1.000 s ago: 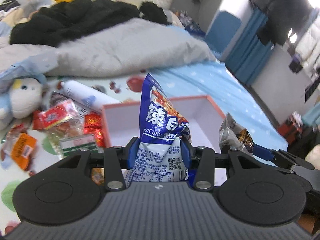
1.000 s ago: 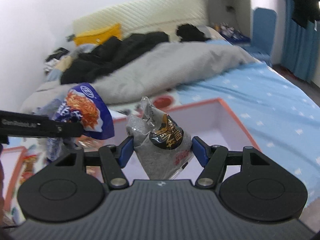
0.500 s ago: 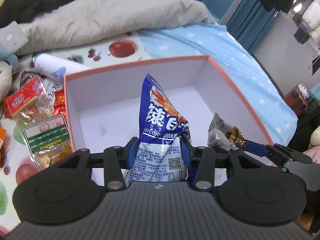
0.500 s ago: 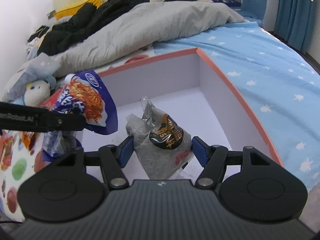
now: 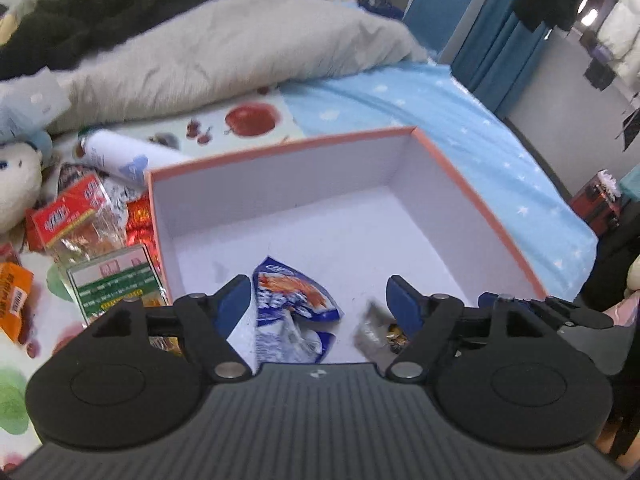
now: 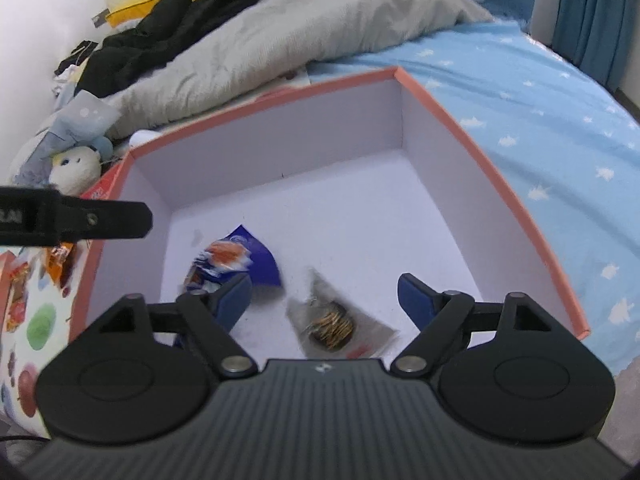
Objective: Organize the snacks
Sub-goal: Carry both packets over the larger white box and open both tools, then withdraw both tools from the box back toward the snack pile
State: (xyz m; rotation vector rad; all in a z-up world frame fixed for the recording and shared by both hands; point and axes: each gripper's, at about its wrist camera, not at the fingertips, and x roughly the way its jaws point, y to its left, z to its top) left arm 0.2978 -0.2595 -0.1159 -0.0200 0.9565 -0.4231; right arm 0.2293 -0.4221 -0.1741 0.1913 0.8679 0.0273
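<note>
A pink-rimmed box [image 5: 280, 152] with a white inside lies open on the bed. Over its near end my left gripper [image 5: 318, 298] has its jaws opening. A blue snack bag [image 5: 296, 308] lies loose on the box floor below, between the fingers but not pressed. My right gripper [image 6: 326, 298] hangs beside it, jaws also opening. A grey packet with a gold-and-black seal [image 6: 332, 324] lies free on the floor under it. The blue bag [image 6: 236, 260] shows to its left in the right wrist view, with one left finger [image 6: 80, 220] above the box's left wall [image 6: 92, 264].
Left of the box lie several snacks: a red packet [image 5: 68, 216], a green-labelled packet [image 5: 116, 284], an orange one [image 5: 14, 300]. A white bottle [image 5: 124, 156] and a plush toy [image 5: 16, 176] are behind them. A grey duvet [image 5: 240, 52] is beyond the box, blue starry sheet [image 5: 480, 160] on the right.
Both grippers sank toward the box and spread their jaws. The blue bag and the grey packet, held upright before, have dropped onto the box floor.
</note>
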